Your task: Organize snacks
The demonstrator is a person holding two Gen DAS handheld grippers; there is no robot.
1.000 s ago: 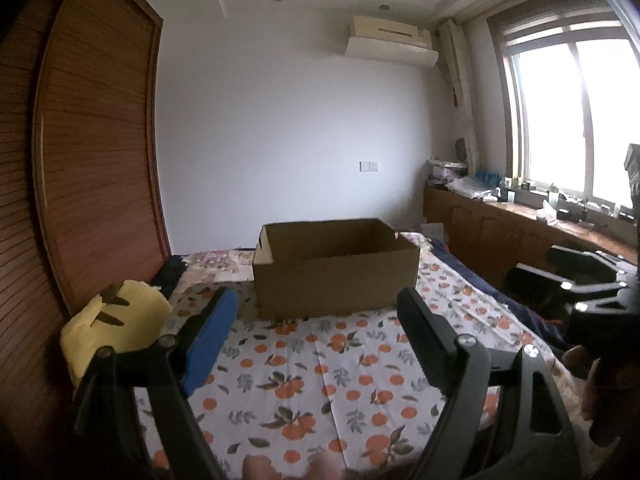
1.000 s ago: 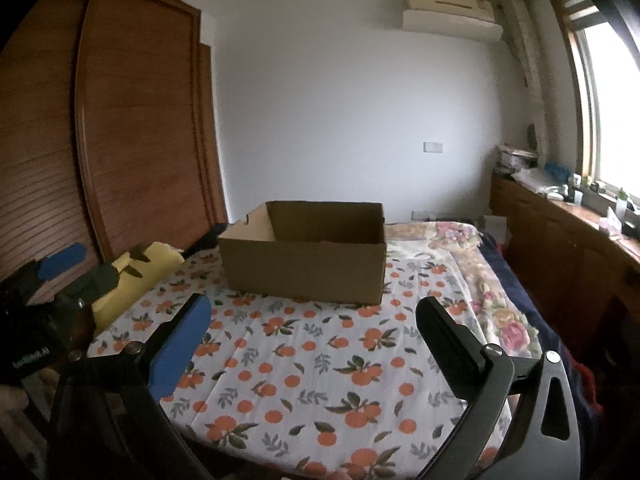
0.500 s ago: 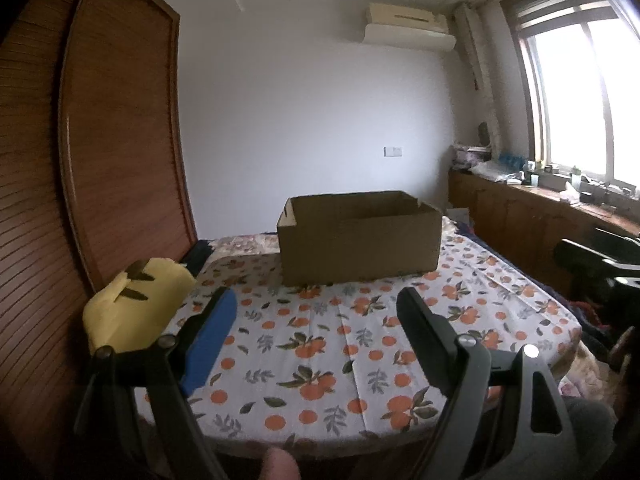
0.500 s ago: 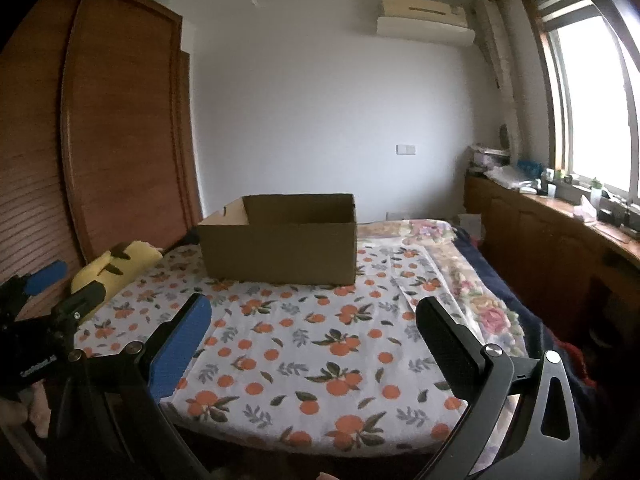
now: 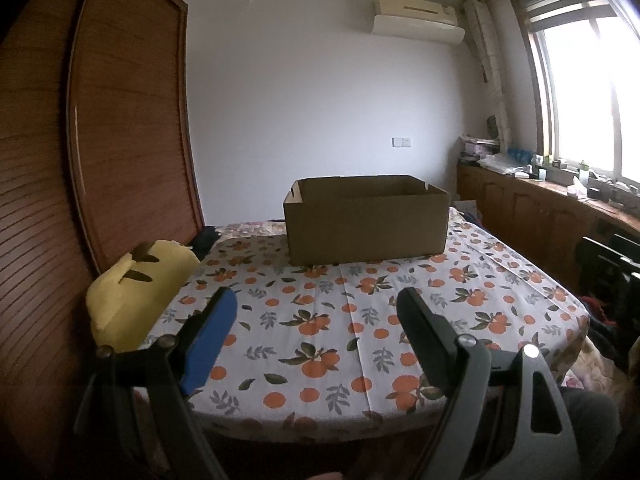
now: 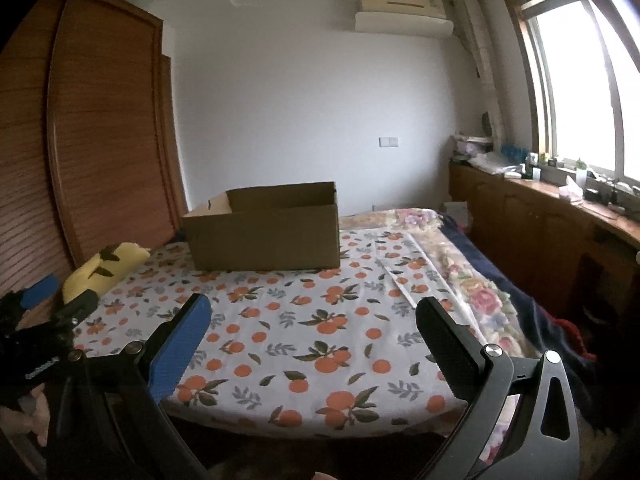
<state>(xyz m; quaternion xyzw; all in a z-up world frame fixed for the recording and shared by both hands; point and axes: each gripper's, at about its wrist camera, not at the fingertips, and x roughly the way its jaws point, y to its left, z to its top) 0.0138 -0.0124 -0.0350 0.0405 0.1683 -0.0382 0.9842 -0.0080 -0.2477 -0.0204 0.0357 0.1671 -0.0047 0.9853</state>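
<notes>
An open brown cardboard box [image 5: 366, 220] [image 6: 264, 236] stands at the far side of a table under an orange-print cloth [image 5: 320, 320] [image 6: 304, 320]. Its inside is hidden from both views, and no snacks show anywhere. My left gripper [image 5: 316, 298] hovers open over the table's near edge, well short of the box, with nothing between its blue and black fingers. My right gripper [image 6: 314, 306] is likewise open and empty, to the right of the left one. The left gripper's fingertips [image 6: 44, 288] show at the left edge of the right wrist view.
A yellow plush cushion [image 5: 136, 288] [image 6: 104, 268] lies at the table's left edge by wooden slatted doors [image 5: 120, 140]. Floral bedding [image 6: 480, 292] hangs off the right side. A cluttered wooden counter [image 6: 560, 208] runs under the window. The table's near edge [image 5: 320, 428] is just below the fingers.
Both grippers have sunk and drawn back: the box sits lower and smaller in view, and the table's near edge has come into sight. Both stay open.
</notes>
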